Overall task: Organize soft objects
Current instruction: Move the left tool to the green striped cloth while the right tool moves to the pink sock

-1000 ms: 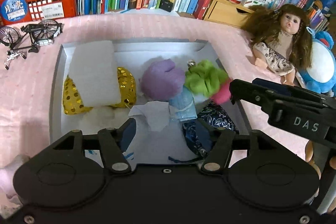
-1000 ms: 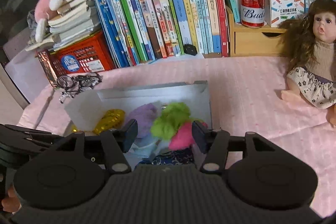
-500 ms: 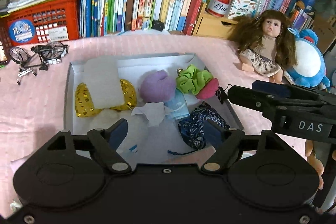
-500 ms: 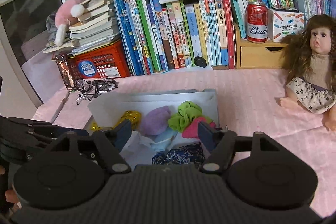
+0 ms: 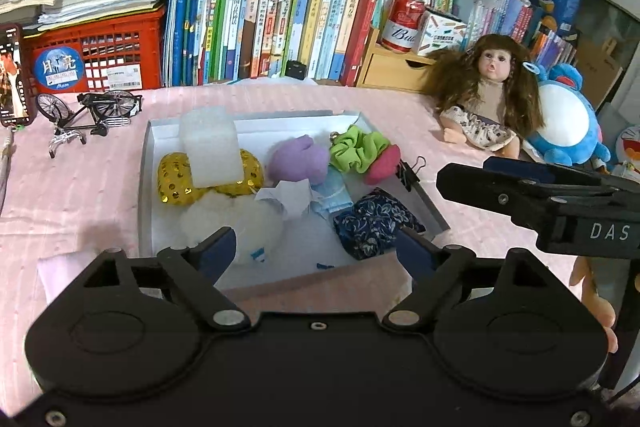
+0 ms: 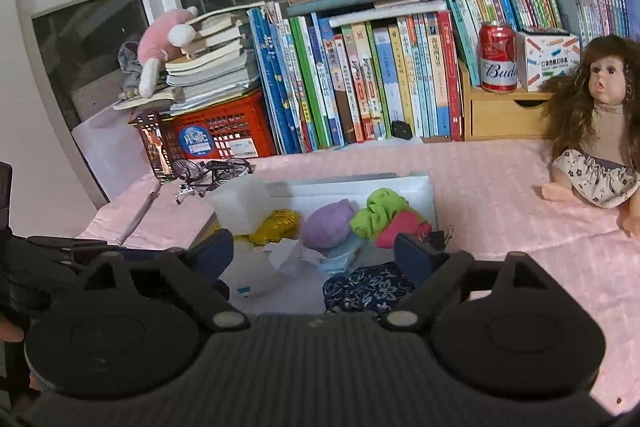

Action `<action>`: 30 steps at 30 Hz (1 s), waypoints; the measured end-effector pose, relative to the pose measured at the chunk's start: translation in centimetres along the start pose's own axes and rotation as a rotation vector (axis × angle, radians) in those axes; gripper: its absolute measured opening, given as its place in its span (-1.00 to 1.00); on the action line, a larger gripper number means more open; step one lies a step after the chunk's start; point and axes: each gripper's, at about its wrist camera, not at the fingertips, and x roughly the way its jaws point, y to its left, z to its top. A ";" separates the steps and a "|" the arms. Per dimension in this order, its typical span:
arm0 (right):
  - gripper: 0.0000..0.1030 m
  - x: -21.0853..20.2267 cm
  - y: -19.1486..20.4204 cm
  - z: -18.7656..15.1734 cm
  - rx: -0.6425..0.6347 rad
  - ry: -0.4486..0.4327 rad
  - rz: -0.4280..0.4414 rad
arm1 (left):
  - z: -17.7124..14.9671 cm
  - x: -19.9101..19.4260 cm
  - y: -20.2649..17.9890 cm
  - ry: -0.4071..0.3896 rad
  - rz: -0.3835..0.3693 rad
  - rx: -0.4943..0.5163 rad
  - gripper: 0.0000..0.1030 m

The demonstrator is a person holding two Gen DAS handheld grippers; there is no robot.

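Note:
A shallow white tray (image 5: 145, 187) on the pink cloth holds several soft things: a white foam block (image 5: 211, 147) lying on a gold sequin pouch (image 5: 172, 179), a purple plush (image 5: 298, 163), a green scrunchie (image 5: 360, 149), a pink pad (image 5: 382, 165), a dark blue floral cloth (image 5: 372, 221), a white fluffy ball (image 5: 228, 215) and crumpled paper (image 5: 286, 197). My left gripper (image 5: 316, 247) hovers at the tray's near edge, jaws opening, nothing between them. My right gripper (image 6: 314, 251) hangs over the same near edge, jaws opening and empty. It also shows in the left wrist view as a black arm (image 5: 540, 195).
A row of upright books (image 5: 280, 19) lines the back. A red crate (image 5: 96, 55) and a small model bicycle (image 5: 92, 109) sit back left. A doll (image 5: 488, 95), a blue plush toy (image 5: 568, 123) and a red can (image 5: 402, 25) stand on the right. A binder clip (image 5: 412, 169) grips the tray's right rim.
Both grippers pulled back from the tray and rose slightly, so more of the table and shelf shows. Both pairs of jaws spread wider. The tray's contents stayed put.

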 end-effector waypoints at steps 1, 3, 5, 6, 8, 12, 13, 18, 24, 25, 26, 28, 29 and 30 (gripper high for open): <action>0.82 -0.3 0.2 -0.2 -0.003 -0.008 0.000 | -0.3 -0.2 -0.1 -0.008 0.000 0.005 0.70; 0.88 -0.8 0.5 -0.5 -0.011 -0.022 0.004 | -0.8 -0.8 -0.2 -0.023 0.002 0.021 0.71; 0.91 -1.2 0.8 -0.9 -0.021 -0.036 0.004 | -1.3 -1.4 -0.3 -0.034 0.001 0.032 0.72; 0.91 -1.4 1.1 -1.1 -0.028 -0.040 0.003 | -1.6 -1.7 -0.2 -0.038 -0.001 0.032 0.72; 0.92 -1.7 1.5 -1.3 -0.042 -0.045 0.002 | -2.0 -2.2 -0.1 -0.042 -0.006 0.026 0.72; 0.94 -2.1 2.2 -1.4 -0.059 -0.046 0.018 | -2.6 -3.1 0.3 -0.063 -0.015 0.025 0.72; 0.95 -2.2 2.3 -1.4 -0.063 -0.047 0.020 | -2.8 -3.4 0.3 -0.074 -0.013 0.031 0.72; 0.95 -2.5 3.2 -1.6 -0.078 -0.048 0.034 | -3.3 -4.6 0.3 -0.120 0.012 0.065 0.72; 0.96 -2.4 4.7 -1.3 -0.115 -0.048 0.058 | -3.6 -6.1 1.5 -0.151 0.029 0.044 0.72; 0.96 -2.4 5.0 -1.2 -0.121 -0.047 0.062 | -3.6 -6.3 1.9 -0.152 0.036 0.035 0.72; 0.96 -2.3 5.3 -1.1 -0.129 -0.044 0.068 | -3.7 -6.6 2.3 -0.154 0.040 0.028 0.72; 0.96 -2.1 5.9 -0.9 -0.146 -0.038 0.081 | -3.7 -7.1 3.2 -0.158 0.050 0.012 0.72; 0.96 -1.9 6.3 -0.8 -0.156 -0.034 0.087 | -3.8 -7.5 3.7 -0.162 0.058 0.003 0.72; 0.96 -1.8 6.7 -0.7 -0.166 -0.030 0.092 | -3.9 -7.8 4.2 -0.166 0.066 -0.003 0.72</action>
